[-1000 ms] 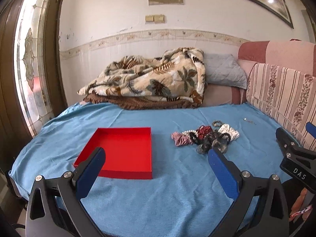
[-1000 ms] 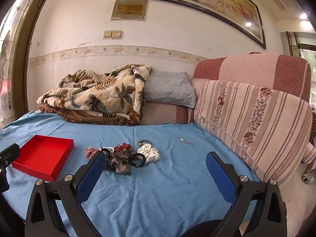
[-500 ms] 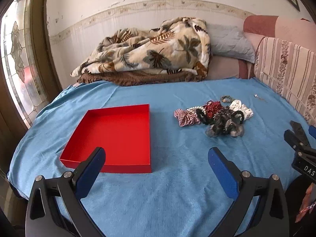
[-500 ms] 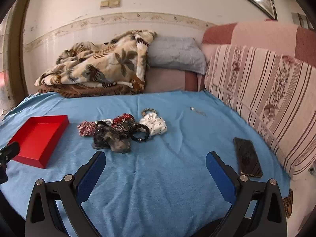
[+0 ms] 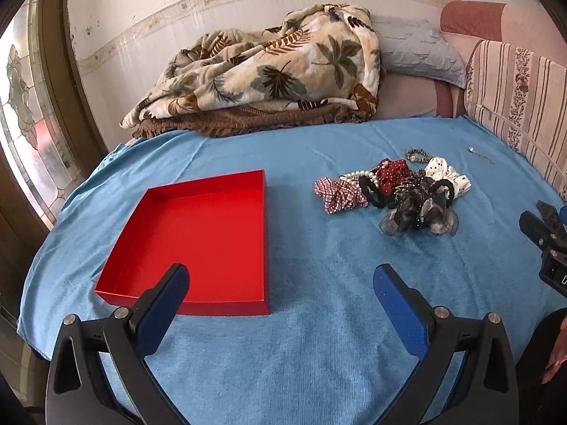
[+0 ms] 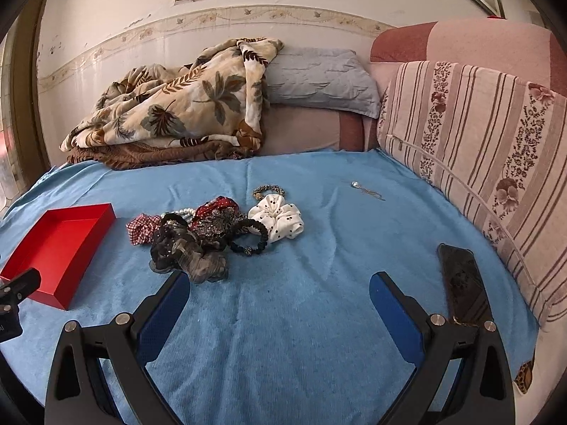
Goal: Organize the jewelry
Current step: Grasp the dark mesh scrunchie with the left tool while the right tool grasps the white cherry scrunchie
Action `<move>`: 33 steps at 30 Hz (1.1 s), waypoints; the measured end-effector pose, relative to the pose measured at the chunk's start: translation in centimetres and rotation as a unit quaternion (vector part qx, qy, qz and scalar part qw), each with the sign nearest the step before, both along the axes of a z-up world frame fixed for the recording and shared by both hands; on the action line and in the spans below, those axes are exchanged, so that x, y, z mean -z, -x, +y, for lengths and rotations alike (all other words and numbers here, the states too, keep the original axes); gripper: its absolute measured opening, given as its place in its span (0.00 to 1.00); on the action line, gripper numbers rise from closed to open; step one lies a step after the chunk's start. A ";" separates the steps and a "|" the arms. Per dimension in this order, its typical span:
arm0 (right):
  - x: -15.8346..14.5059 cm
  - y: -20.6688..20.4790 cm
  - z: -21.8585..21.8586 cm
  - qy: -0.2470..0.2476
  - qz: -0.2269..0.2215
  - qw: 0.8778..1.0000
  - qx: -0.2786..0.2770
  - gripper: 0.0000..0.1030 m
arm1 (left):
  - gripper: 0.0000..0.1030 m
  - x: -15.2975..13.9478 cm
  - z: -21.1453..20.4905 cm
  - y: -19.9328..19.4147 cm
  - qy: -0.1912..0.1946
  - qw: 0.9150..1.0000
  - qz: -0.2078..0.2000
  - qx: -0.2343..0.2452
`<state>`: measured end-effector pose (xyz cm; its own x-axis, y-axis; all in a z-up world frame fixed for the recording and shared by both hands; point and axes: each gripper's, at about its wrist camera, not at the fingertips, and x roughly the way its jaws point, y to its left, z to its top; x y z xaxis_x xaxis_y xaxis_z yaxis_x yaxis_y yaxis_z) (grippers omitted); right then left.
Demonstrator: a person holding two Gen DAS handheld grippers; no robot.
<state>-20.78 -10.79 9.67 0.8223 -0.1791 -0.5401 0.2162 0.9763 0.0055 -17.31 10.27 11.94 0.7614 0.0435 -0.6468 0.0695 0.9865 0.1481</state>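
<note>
I log two grippers, both with jaws spread wide and nothing between them: the left gripper (image 5: 281, 283) hangs over the blue sheet (image 5: 319, 336) with its left finger overlapping the near edge of the one red tray (image 5: 198, 233), and the right gripper (image 6: 280, 290) hangs above bare sheet just in front of the jewelry pile (image 6: 212, 230). The tray lies flat on the sheet, left of the pile and well apart from it; I see nothing inside it. In the pile I count one red-checked scrunchie (image 6: 143, 228), one white polka-dot scrunchie (image 6: 278, 221), one dark red dotted scrunchie (image 6: 216, 209), one black hair tie (image 6: 250, 242), one sheer grey-black bow piece (image 6: 187, 256) and one strand of white pearls (image 6: 182, 212); they touch or overlap, so I cannot tell whether more lies underneath. One beaded bracelet (image 6: 269, 189) lies just behind the white scrunchie. One thin chain with a clear stone (image 6: 366, 191) lies alone, well to the right of the pile. One dark phone (image 6: 460, 279) lies on the sheet near the striped sofa cushion (image 6: 478, 148). At the back: one leaf-print blanket (image 6: 184, 113) and one grey pillow (image 6: 319, 78).
</note>
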 end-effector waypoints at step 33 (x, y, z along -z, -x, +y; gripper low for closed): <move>5.4 -17.6 -9.7 -0.155 0.075 0.985 -0.012 0.74 | 0.77 3.1 -9.2 -11.9 0.107 0.978 0.141 0.110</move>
